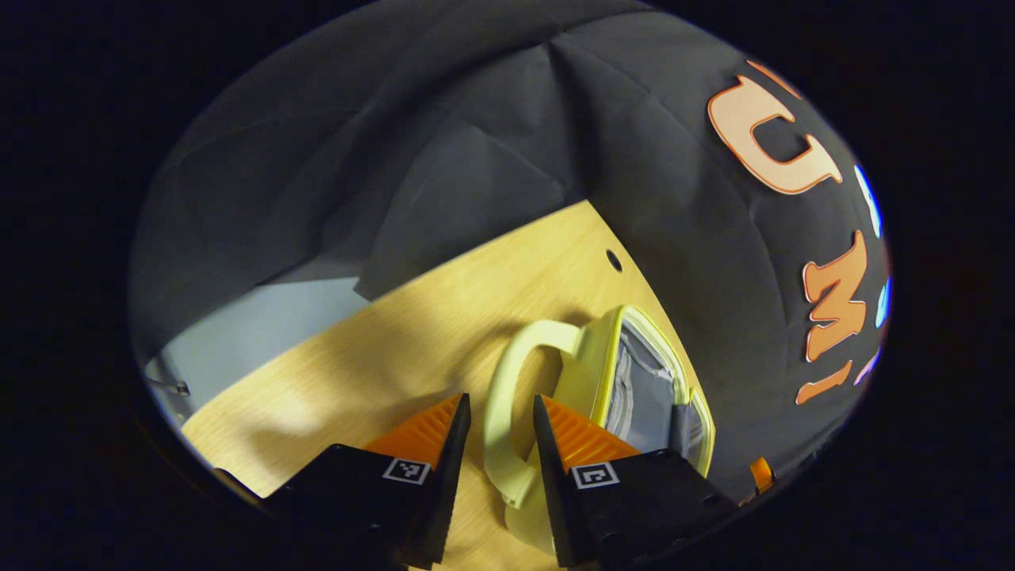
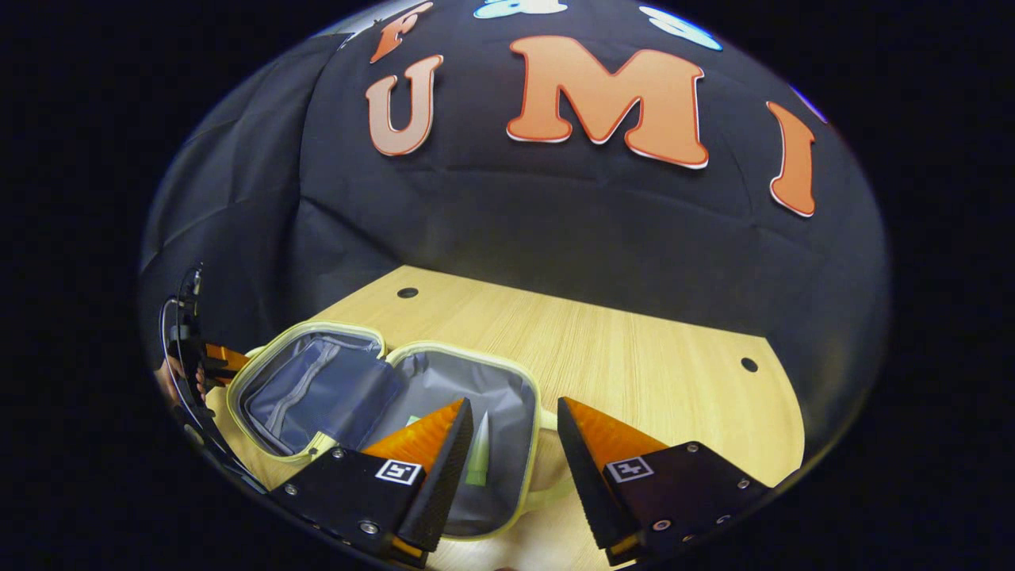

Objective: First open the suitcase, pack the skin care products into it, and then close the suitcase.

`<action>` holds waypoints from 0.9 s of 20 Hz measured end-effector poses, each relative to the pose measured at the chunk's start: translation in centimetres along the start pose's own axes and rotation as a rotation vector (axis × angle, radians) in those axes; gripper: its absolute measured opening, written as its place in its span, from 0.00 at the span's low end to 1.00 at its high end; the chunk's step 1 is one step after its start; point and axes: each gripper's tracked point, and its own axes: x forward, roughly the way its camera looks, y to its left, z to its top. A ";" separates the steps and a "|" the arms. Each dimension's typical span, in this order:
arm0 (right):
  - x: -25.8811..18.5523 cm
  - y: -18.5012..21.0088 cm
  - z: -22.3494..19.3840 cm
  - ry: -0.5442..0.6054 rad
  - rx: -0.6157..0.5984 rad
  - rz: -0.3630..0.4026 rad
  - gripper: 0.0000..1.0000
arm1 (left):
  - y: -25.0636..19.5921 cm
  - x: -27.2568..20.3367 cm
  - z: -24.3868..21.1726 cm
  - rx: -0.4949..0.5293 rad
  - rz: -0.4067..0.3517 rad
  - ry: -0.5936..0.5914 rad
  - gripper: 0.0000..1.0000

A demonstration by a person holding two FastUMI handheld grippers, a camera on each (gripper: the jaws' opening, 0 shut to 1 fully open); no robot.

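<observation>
The pale yellow-green suitcase (image 2: 381,396) lies open on the wooden table (image 2: 650,349), grey lining up. Its left half (image 2: 317,388) carries a zipped pocket. In the right half lies a pale green tube (image 2: 478,456), partly behind my right finger. My right gripper (image 2: 515,444) hovers open over that half's near rim, nothing between its fingers. In the left gripper view the suitcase (image 1: 634,381) is seen edge-on, and its curved handle (image 1: 498,412) runs between the fingers of my left gripper (image 1: 499,416). Those fingers stand slightly apart from the handle. The left gripper (image 2: 208,358) also shows at the suitcase's far left.
The table has small round holes (image 2: 407,293) (image 2: 748,365) near its back edge. Black cloth walls close in behind and at the sides. Bare wood stretches to the right of the suitcase. A pale floor patch (image 1: 254,333) lies beyond the table's edge.
</observation>
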 end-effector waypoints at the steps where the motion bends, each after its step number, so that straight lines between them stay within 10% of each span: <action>1: -0.3 -0.1 0.4 -0.012 -0.002 -0.006 0.70 | -0.2 0.9 -0.1 0.000 -0.016 0.010 0.19; 12: -3.0 -3.1 3.2 -0.127 -0.065 -0.091 0.71 | -8.3 -6.2 4.0 0.456 -0.008 -0.160 0.05; 18: -3.7 -3.6 4.0 -0.169 -0.098 -0.098 0.73 | -19.3 -12.1 5.6 0.611 -0.143 -0.294 0.05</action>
